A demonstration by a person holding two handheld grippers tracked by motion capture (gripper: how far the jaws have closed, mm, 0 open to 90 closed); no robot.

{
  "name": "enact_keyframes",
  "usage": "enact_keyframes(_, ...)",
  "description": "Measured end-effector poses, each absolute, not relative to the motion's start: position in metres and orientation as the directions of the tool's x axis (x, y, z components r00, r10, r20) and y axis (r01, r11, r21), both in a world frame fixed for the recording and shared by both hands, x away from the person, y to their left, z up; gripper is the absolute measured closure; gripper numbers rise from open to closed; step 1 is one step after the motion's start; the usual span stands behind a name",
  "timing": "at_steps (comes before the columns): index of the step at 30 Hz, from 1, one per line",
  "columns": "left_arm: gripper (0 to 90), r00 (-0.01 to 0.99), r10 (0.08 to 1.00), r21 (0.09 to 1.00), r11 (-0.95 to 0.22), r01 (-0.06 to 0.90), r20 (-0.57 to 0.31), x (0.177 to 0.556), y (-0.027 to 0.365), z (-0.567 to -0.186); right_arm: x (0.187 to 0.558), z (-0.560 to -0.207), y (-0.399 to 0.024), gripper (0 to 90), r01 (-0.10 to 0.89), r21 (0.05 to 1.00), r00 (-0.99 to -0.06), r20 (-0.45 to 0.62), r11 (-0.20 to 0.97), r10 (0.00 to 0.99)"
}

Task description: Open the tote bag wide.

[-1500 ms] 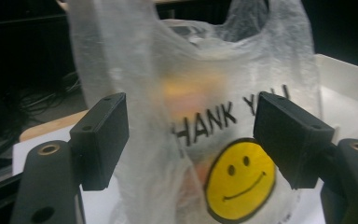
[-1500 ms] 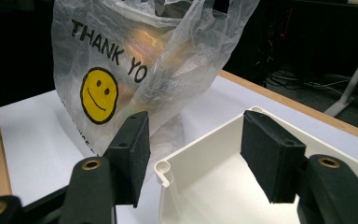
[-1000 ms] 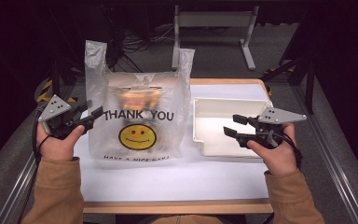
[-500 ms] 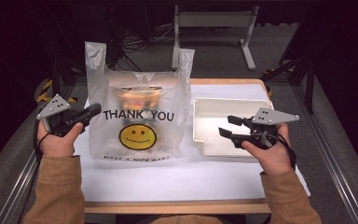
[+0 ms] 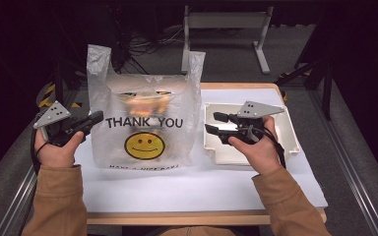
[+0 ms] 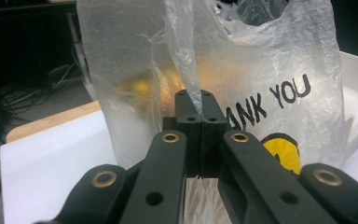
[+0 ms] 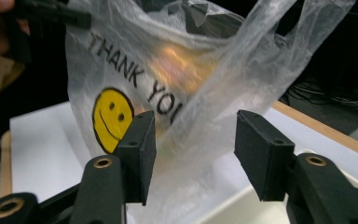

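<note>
On white table (image 5: 187, 189): bag (image 5: 145, 123) upright, handles up (print facing person); left gripper (image 5: 94, 119) pinching its edge, right gripper (image 5: 215, 123) spread.

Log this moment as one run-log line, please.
left tool: shut on plastic bag edge | right tool: open, closing in at bag's other side, not gripping | food inside bag | white tray: behind right tool

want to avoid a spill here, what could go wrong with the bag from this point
1. The left gripper is shut on a thin fold of the plastic bag; pulling hard could tear the film or let it slip out.
2. The right gripper is open with the bag's other side between its pads, not yet pinched; closing now might catch only loose film.
3. The orange food sits high inside, so a one-sided tug could tip the bag toward the white tray.
</note>
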State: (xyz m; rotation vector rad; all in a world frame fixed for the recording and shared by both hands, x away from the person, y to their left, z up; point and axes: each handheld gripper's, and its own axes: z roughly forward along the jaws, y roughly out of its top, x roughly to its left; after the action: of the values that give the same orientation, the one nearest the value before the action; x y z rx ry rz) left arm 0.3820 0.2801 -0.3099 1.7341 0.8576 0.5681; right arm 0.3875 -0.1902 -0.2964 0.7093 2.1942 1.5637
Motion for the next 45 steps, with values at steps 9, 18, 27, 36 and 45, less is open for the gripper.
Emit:
enact_keyframes(9, 89.5, 0.638, 0.769, 0.944, -0.185, 0.273, -0.034, 0.381, 0.279, -0.310, 0.408, -0.295, -0.171, 42.7, 0.209, 0.952, -0.812, 0.041, 0.224, 0.582)
enact_keyframes(18, 89.4, 0.654, 0.756, 0.942, -0.199, 0.270, -0.028, 0.379, 0.280, -0.310, 0.437, -0.302, -0.144, 32.3, 0.209, 0.947, -0.766, 0.004, 0.243, 0.643)
enact_keyframes(27, 89.4, 0.666, 0.745, 0.944, -0.192, 0.270, -0.039, 0.378, 0.282, -0.310, 0.455, -0.306, -0.122, 29.9, 0.231, 0.943, -0.741, 0.011, 0.240, 0.671)
enact_keyframes(36, 89.3, 0.670, 0.741, 0.942, -0.201, 0.270, -0.034, 0.377, 0.281, -0.310, 0.458, -0.311, -0.109, 76.2, 0.255, 0.915, -0.755, -0.013, 0.312, 0.655)
enact_keyframes(45, 89.4, 0.668, 0.743, 0.943, -0.192, 0.270, -0.040, 0.375, 0.286, -0.311, 0.449, -0.305, -0.119, 90.0, 0.213, 0.935, -0.792, -0.006, 0.285, 0.611)
